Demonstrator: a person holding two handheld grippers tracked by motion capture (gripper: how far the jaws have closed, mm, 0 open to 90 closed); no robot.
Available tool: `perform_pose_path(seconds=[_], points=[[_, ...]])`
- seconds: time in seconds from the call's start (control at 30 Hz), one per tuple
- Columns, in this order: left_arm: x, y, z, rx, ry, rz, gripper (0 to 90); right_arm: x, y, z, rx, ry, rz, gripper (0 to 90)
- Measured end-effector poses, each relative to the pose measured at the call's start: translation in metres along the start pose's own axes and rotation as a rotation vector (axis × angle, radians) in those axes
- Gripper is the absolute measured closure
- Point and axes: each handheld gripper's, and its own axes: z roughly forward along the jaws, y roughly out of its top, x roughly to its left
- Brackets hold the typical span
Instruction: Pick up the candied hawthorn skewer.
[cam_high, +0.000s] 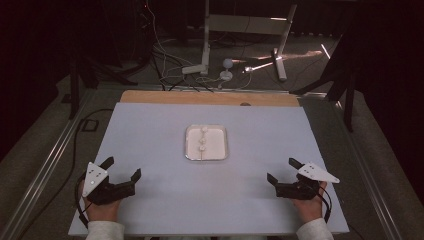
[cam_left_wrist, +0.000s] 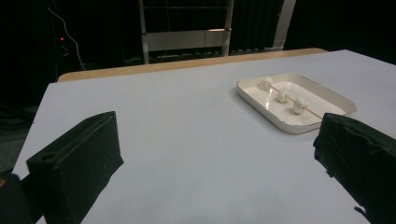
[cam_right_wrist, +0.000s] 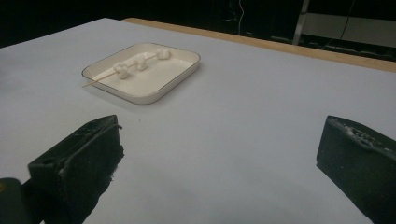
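Lighting is dim overall. The counter (cam_high: 150, 130) is the brightest surface, evenly lit from above, pale blue-grey with no hard shadows. Surroundings beyond the counter fall to near black. A warm streak of light lies on the floor (cam_high: 300, 55) beyond the counter's far edge. The tray (cam_left_wrist: 299, 126) shows soft glare on its glazed bottom. The high view is soft and grainy. In both gripper views the near tongs are slightly blurred, detail lost in black.

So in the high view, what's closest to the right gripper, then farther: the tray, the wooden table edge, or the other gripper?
From the right gripper:
1. Tray, mid-table, holding the skewer.
2. Wooden table edge, far side.
3. Left gripper, opposite near corner.
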Motion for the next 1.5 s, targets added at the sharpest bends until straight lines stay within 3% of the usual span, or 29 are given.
perform_pose_path(seconds=[0.6, 0.77, 0.8, 0.97, 1.23, 1.33, 1.5], points=[[-0.001, 0.003, 0.002, 0.027, -0.007, -0.023, 3.8, 0.000, 0.000, 0.001, -0.009, 0.000, 0.007, 0.0], [0.000, 0.008, 0.004, 0.023, 0.006, -0.040, 4.6, 0.000, 0.000, 0.001, -0.012, 0.001, 0.011, 0.0], [0.000, 0.011, 0.007, 0.031, -0.013, -0.055, 4.5, 0.000, 0.000, 0.000, -0.013, -0.001, 0.012, 0.0], [-0.003, 0.018, 0.012, 0.049, -0.020, -0.039, 1.2, -0.001, -0.001, 0.000, -0.015, -0.007, 0.021, 0.0], [-0.009, 0.033, 0.024, 0.025, -0.042, -0.036, 1.2, -0.003, -0.001, -0.001, -0.018, -0.015, 0.038, 0.0], [-0.010, 0.037, 0.028, 0.044, -0.016, -0.038, 1.3, -0.004, -0.002, 0.000, -0.017, -0.017, 0.038, 0.0], [-0.017, 0.049, 0.041, 0.049, -0.047, -0.040, 1.2, -0.004, -0.002, 0.000, -0.009, -0.009, 0.043, 0.0]])
